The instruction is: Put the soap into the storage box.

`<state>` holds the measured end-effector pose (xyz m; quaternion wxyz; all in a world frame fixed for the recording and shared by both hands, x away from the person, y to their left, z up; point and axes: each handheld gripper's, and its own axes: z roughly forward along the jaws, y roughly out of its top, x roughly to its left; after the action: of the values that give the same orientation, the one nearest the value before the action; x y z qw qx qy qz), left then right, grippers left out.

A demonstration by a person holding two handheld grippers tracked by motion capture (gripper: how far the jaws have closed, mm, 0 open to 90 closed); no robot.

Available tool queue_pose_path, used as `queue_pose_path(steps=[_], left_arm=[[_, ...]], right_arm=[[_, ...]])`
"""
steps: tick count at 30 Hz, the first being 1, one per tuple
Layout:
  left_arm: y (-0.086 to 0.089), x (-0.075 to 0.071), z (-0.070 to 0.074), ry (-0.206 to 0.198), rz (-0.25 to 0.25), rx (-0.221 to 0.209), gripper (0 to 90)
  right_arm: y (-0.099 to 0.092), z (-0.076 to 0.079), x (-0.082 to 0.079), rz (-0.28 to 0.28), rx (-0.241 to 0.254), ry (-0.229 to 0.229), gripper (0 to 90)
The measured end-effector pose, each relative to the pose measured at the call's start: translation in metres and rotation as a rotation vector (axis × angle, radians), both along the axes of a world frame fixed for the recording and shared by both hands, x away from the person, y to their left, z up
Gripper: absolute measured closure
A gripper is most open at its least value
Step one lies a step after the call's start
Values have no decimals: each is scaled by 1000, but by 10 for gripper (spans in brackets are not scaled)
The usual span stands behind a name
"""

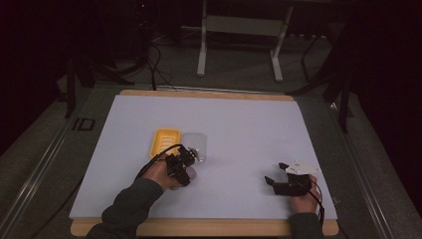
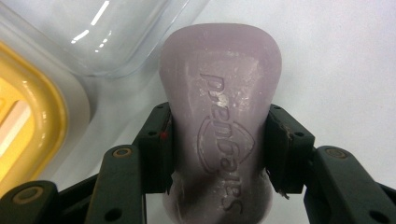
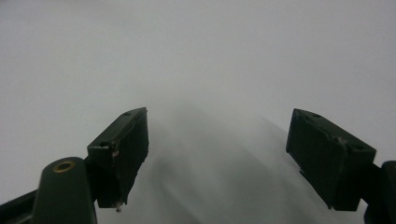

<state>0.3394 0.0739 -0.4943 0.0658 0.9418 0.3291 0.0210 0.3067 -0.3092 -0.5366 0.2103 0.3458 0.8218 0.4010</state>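
A pale lilac bar of soap [image 2: 219, 116] with an embossed logo lies on the white sheet, and my left gripper [image 2: 218, 149] is shut on its narrow waist, both pads pressed to its sides. In the high view the left gripper [image 1: 191, 158] sits just right of a yellow soap dish [image 1: 164, 141] and below a clear plastic lid [image 1: 195, 141]. The yellow soap dish [image 2: 28, 135] and clear lid [image 2: 93, 32] lie at the left and top in the left gripper view. My right gripper [image 1: 275, 173] rests open near the front right of the sheet; its jaws [image 3: 217, 158] hold nothing.
A white sheet [image 1: 239, 119] covers a wooden board [image 1: 209, 228] on the table. Behind the table stands a white metal frame [image 1: 239, 40] with cables on the floor. A person's sleeves and hands come in from the bottom edge.
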Motion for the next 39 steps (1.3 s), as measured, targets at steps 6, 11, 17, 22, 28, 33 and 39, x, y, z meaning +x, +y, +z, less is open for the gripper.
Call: queue_pose_path(steps=[6, 11, 17, 22, 28, 33, 39], left_arm=[[5, 2, 5, -2, 13, -14, 500], [9, 2, 8, -7, 25, -21, 500], [12, 3, 13, -16, 27, -27, 500], [14, 3, 18, -20, 32, -33, 500], [16, 4, 23, -29, 34, -32, 500], [18, 5, 26, -32, 44, -38, 500], [22, 7, 30, -32, 50, -32, 500]], right_arm=[[0, 0, 0, 0, 0, -1, 206], [0, 0, 0, -1, -4, 0, 205], [1, 0, 0, 0, -5, -1, 205], [1, 0, 0, 0, -5, -2, 205], [1, 0, 0, -1, -6, -1, 205], [1, 0, 0, -2, -5, -1, 205], [1, 0, 0, -1, -6, -3, 205]])
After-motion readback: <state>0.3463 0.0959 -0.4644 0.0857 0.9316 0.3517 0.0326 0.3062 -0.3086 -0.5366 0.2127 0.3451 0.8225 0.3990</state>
